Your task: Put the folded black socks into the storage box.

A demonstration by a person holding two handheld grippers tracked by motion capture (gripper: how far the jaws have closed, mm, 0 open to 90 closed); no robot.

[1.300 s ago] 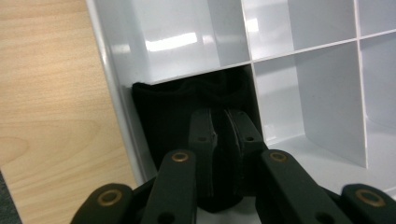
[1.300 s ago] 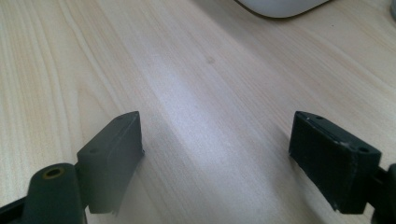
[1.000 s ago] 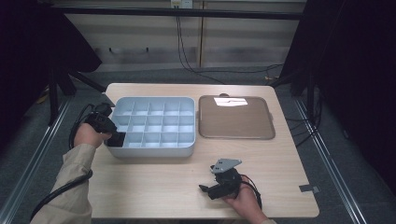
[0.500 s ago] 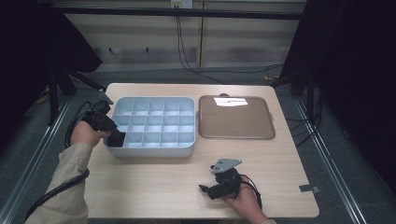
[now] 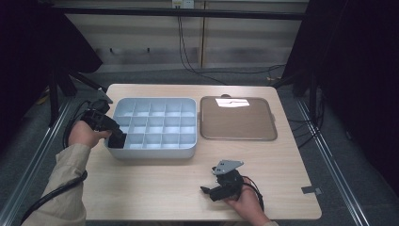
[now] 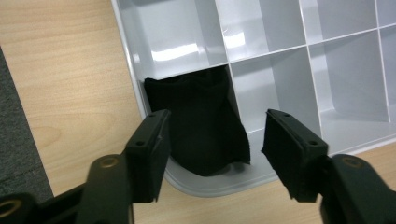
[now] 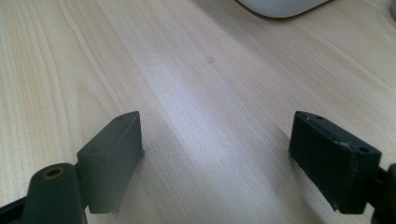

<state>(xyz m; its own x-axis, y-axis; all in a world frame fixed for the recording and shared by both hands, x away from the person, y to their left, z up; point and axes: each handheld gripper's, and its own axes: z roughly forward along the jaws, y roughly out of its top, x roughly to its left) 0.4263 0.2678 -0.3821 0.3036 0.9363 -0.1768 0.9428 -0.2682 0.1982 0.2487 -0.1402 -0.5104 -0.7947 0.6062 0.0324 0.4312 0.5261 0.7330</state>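
Two grippers gape apart: left gripper (image 6: 212,154) above soft black cloth (image 6: 201,126) in the glossy grey compartment tray (image 6: 280,56), right gripper (image 7: 217,158) over the woodgrain desk (image 7: 187,84)

The left gripper (image 6: 212,154) is hovering with its 2 jaws apart over a black cloth (image 6: 201,126); the cloth is lying in the near-left compartment of the grey tray (image 6: 289,60), overhanging its rim.

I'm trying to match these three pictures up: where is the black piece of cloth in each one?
High view: black cloth in the grey divided tray's near-left corner compartment.
Left gripper view: cloth centre, beyond the open jaws.
Right gripper view: not in it.
Shared landmark: the tray's corner.
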